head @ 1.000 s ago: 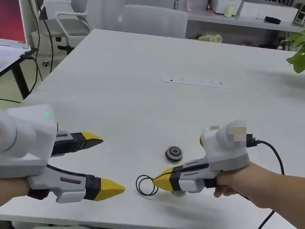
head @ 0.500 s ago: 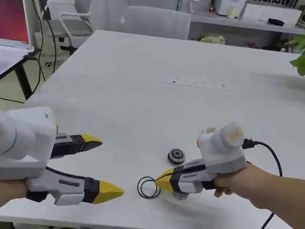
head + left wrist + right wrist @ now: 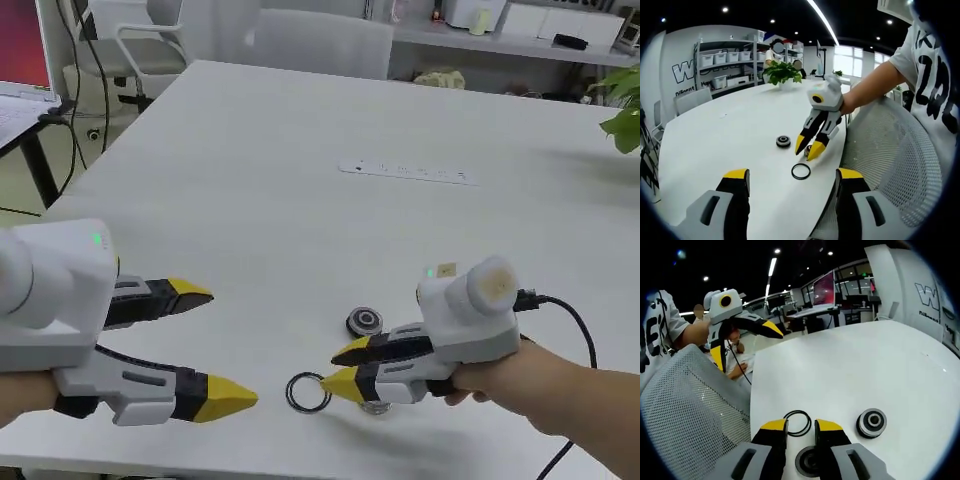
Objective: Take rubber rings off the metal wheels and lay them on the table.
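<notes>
- Right tongs (image 3: 338,367) stand a narrow gap apart with nothing between them. Their tips are low over the bench (image 3: 300,150) and point toward the left tongs.
- Left tongs (image 3: 212,345) gape wide and hold nothing. They hover near the bench's front edge, tips aimed at the right tongs.
- One loose rubber ring (image 3: 797,412) lies flat on the bench between the two pairs of tongs, its opening facing up. Being round, it has no long axis. The lower tip of the right tongs sits at the ring's edge; I cannot tell whether they touch.
- One wheel (image 3: 365,321) lies flat on the bench just beyond the right tongs, hub facing up, with a black band round its rim.
- Another, the second wheel (image 3: 807,460), lies flat under the right tongs, partly hidden by them.
</notes>
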`<state>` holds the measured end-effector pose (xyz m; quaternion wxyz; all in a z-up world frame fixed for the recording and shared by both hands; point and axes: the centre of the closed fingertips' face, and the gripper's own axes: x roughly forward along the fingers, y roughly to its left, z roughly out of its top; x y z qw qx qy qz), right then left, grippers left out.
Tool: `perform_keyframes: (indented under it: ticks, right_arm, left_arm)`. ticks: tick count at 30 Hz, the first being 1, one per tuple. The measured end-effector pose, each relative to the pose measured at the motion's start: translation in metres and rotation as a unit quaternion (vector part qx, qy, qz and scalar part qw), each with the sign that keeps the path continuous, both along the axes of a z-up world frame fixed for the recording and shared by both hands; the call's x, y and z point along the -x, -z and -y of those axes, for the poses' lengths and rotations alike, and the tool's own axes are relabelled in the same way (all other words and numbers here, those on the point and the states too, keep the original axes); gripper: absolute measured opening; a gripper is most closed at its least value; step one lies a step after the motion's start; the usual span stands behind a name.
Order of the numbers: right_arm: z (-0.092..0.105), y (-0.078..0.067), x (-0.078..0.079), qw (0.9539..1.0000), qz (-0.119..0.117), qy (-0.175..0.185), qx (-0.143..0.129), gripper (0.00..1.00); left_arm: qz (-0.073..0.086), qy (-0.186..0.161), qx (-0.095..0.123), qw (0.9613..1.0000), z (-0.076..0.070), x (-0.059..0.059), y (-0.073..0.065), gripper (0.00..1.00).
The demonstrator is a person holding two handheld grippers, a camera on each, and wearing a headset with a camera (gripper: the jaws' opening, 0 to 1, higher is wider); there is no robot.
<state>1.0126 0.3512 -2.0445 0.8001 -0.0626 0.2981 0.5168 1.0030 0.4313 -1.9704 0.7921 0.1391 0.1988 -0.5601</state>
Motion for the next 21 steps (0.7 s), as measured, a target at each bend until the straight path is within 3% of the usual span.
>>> perform_keyframes:
  ticks: [21]
  right_arm:
    - [0.035,-0.024,0.003,0.9992,0.026,0.023,-0.021,0.29]
  left_arm:
    - [0.004,0.033,-0.002,0.9995,0.033,0.0,-0.005,0.67]
